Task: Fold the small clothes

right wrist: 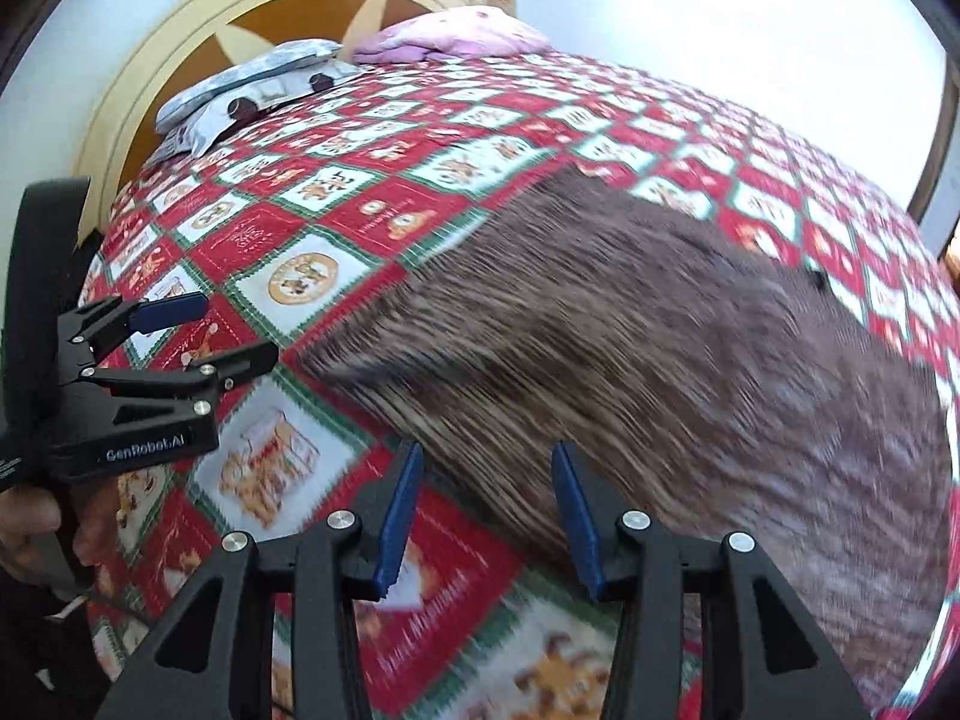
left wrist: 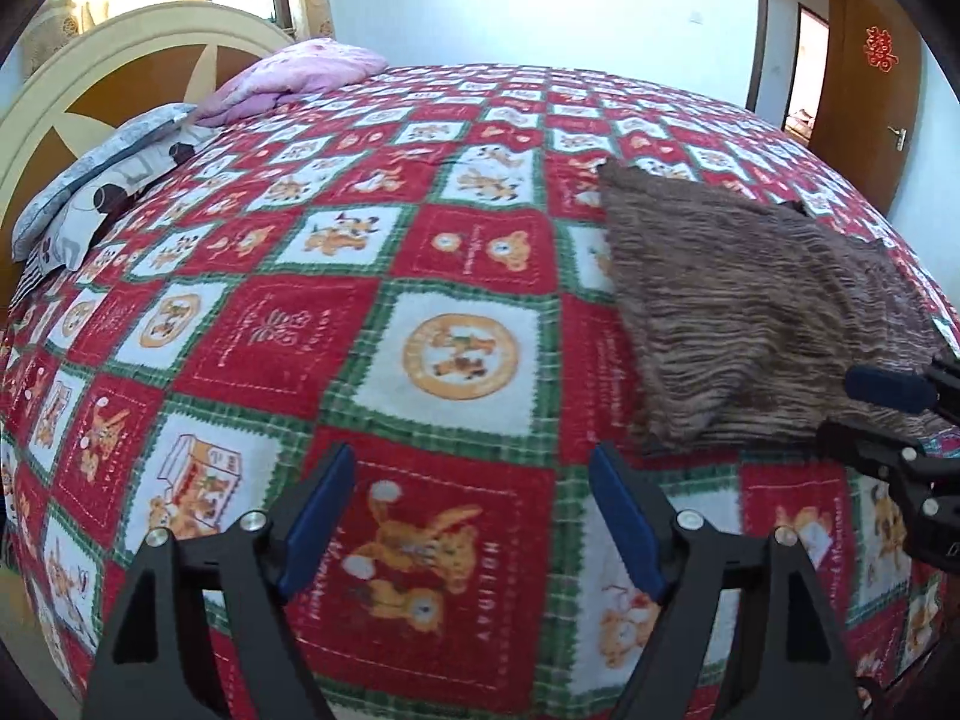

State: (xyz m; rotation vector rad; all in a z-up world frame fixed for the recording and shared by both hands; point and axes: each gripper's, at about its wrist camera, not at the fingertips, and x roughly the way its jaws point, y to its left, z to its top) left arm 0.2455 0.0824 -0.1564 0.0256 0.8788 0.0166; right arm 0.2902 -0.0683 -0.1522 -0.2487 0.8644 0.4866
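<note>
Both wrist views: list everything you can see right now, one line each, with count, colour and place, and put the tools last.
Garment: one, brown ribbed knit, lying spread on the blanket, ahead of the right tool.
Blanket: one, red, white and green checks with cartoon animals, covering the bed.
Pillows: at least two, grey and white patterned, stacked by the headboard.
Quilt: one, pink, bunched at the head of the bed.
Headboard: one, cream and brown, arched.
Door: one, brown wood with a red paper ornament, far right.
Left tool: black with blue pads, open, holding nothing.
Right tool: black with blue pads, open, at the garment's near edge.
</note>
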